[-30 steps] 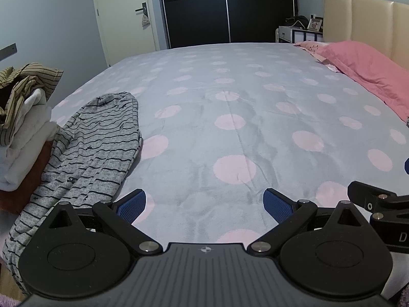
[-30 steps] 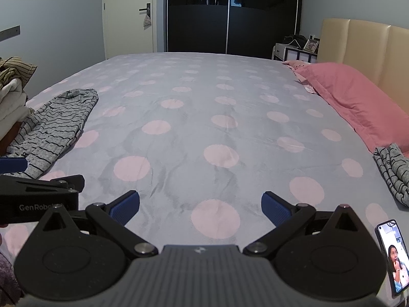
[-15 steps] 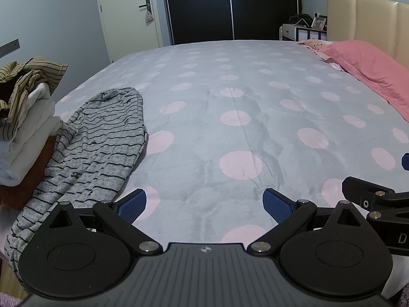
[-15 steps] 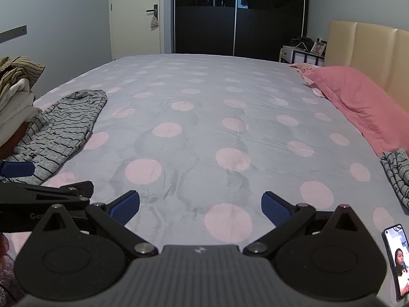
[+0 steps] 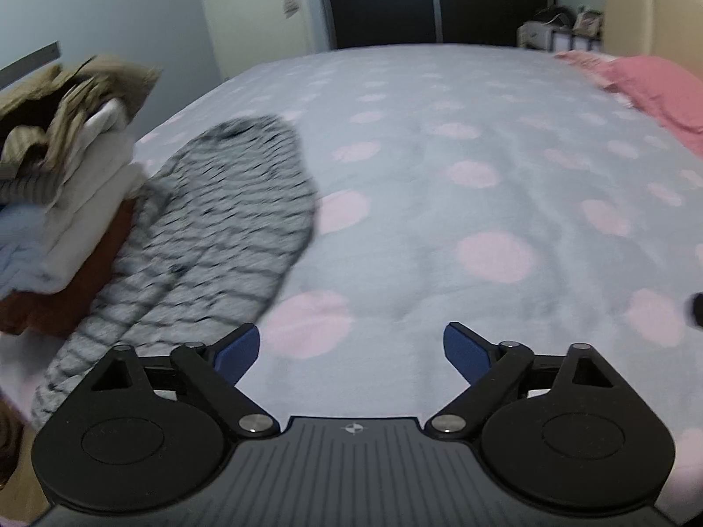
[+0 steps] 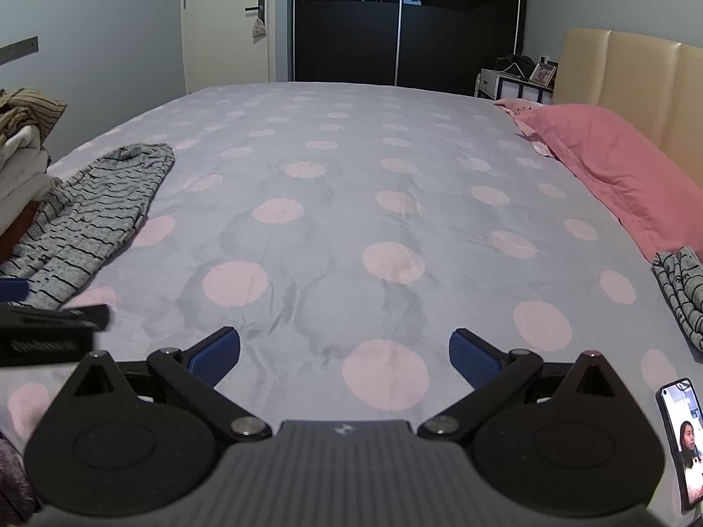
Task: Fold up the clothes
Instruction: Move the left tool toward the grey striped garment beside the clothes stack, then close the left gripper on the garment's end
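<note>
A grey garment with thin black stripes [image 5: 211, 228] lies flat along the left edge of the bed and also shows in the right wrist view [image 6: 88, 215]. My left gripper [image 5: 351, 351] is open and empty, low over the bedspread just right of the garment's near end. My right gripper [image 6: 345, 353] is open and empty over the middle of the bed. The left gripper's body shows at the left edge of the right wrist view [image 6: 44, 329]. A second grey striped garment [image 6: 681, 290] lies bunched at the right edge of the bed.
The bed has a grey spread with pink dots [image 6: 351, 184]. A stack of folded clothes [image 5: 57, 184] stands left of the bed. A pink pillow [image 6: 615, 167] lies by the headboard at right. A lit phone [image 6: 683, 443] lies at the near right.
The left gripper has swung left and moved toward the striped garment, which now looks larger and blurred. The right gripper has drifted slightly. Both stay open.
</note>
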Tool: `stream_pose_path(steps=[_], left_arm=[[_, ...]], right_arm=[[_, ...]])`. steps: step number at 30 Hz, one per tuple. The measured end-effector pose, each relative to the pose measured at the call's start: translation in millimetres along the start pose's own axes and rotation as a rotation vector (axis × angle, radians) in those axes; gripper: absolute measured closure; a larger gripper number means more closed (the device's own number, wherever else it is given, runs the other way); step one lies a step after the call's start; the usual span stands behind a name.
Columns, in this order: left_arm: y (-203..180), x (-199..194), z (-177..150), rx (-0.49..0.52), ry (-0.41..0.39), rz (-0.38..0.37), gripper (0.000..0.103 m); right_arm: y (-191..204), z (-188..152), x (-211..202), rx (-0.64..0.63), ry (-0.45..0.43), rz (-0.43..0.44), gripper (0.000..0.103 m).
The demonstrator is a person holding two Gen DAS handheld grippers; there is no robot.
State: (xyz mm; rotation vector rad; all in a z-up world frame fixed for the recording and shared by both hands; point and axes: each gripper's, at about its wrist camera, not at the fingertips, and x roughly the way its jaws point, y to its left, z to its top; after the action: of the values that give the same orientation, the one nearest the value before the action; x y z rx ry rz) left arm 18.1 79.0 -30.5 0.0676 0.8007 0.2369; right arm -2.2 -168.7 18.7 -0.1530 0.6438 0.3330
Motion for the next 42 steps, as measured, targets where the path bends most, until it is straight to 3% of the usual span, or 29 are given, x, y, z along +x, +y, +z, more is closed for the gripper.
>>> stream_pose_path(steps=[2, 13, 17, 23, 26, 29, 33, 36, 42], left_arm=[[21, 8, 1, -0.013, 0.023, 0.033, 0.024], [139, 50, 9, -0.084, 0.152, 0.215, 0.026], [190, 69, 2, -0.175, 0.184, 0.294, 0.026], [226, 97, -17, -0.251, 0.24, 0.297, 0.026], [234, 101, -24, -0.314, 0.216, 0.256, 0.026], [243, 101, -27, -0.401, 0.183, 0.186, 0.057], [241, 98, -26, -0.367, 0.159, 0.197, 0.086], [245, 92, -26, -0.409, 0.138, 0.169, 0.093], [225, 64, -19, -0.389, 0.096, 0.105, 0.094]], right_arm=[[-1, -2, 5, -0.01, 0.011, -0.013, 0.001], [0, 12, 42, 0.022, 0.065, -0.021, 0.001], [5, 15, 52, 0.024, 0.079, -0.006, 0.001], [16, 14, 65, 0.013, 0.112, 0.013, 0.001], [20, 15, 67, 0.001, 0.115, 0.017, 0.001], [23, 14, 69, -0.012, 0.121, 0.015, 0.001], [26, 11, 72, -0.021, 0.138, 0.014, 0.001], [29, 11, 71, -0.03, 0.138, 0.016, 0.001], [32, 15, 61, -0.05, 0.107, 0.026, 0.001]])
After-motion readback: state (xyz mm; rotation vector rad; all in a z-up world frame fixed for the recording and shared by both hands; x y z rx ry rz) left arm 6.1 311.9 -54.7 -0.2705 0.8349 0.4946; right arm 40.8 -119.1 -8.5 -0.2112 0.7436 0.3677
